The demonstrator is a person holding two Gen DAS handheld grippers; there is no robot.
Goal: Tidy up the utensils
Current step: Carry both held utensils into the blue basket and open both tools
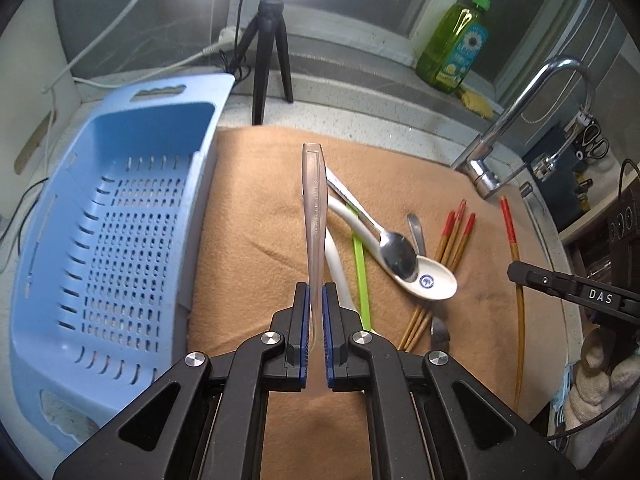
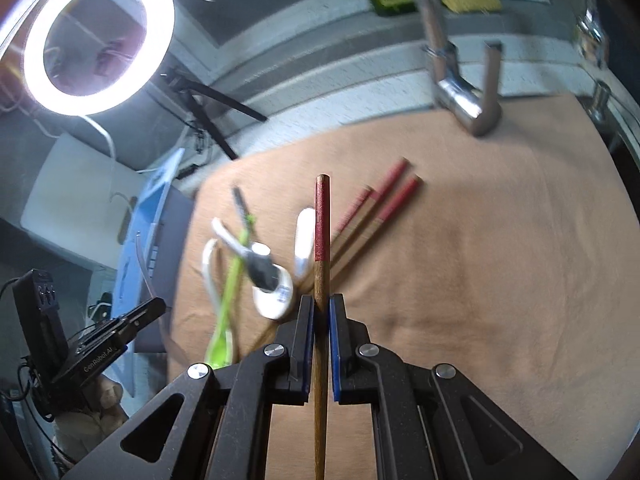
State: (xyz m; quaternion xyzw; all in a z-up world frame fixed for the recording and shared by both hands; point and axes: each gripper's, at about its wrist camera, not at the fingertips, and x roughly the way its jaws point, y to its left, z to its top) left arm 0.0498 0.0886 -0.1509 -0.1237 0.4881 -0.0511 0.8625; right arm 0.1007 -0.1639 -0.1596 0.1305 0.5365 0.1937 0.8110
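My left gripper [image 1: 316, 292] is shut on a clear plastic utensil handle [image 1: 313, 208] that sticks up and away from the jaws, above the tan cloth [image 1: 256, 216]. My right gripper [image 2: 320, 304] is shut on a red-tipped wooden chopstick [image 2: 322, 220], held off the cloth; the same chopstick [image 1: 514, 256] shows at the right of the left wrist view. On the cloth lie a white ceramic spoon [image 1: 432, 284] with a metal spoon [image 1: 396, 252] resting in it, a green plastic utensil [image 1: 362, 276] and three more red-tipped chopsticks [image 1: 456, 232].
A light blue perforated basket [image 1: 108, 240] stands on the counter left of the cloth. A black tripod [image 1: 270, 52] with a ring light [image 2: 98, 36], a green soap bottle [image 1: 456, 48] and a chrome tap [image 1: 516, 120] stand behind.
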